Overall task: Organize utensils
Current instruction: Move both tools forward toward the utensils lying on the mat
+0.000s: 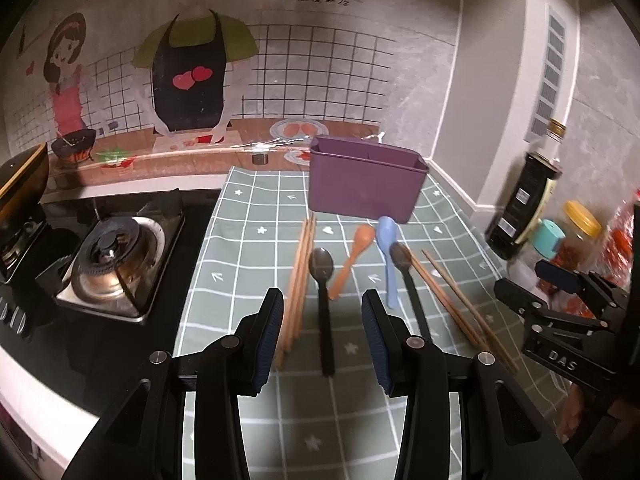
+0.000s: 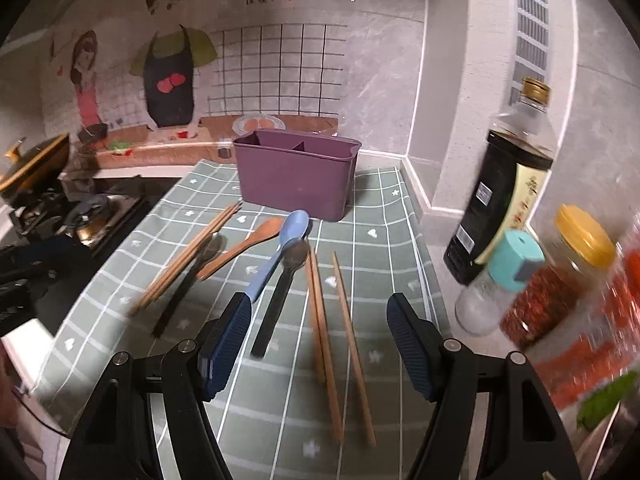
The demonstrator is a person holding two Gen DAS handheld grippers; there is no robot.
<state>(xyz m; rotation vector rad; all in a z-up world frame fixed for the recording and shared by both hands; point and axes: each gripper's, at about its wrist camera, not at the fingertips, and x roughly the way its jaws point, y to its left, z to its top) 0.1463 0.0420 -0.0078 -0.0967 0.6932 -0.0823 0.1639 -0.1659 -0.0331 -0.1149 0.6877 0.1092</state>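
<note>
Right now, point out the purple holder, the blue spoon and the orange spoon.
purple holder (image 2: 294, 178): right wrist view, front wall.
blue spoon (image 2: 295, 226): right wrist view, bowl of the spoon.
orange spoon (image 1: 363, 235): left wrist view, bowl of the spoon.

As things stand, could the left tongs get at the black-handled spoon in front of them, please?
Probably yes. The left tongs stand open with the black-handled spoon lying flat between their fingers; only the chopstick bundle beside it lies close to the left finger.

Spoons (image 1: 354, 258) and chopsticks (image 1: 298, 280) lie before the holder (image 1: 360, 184).
</note>
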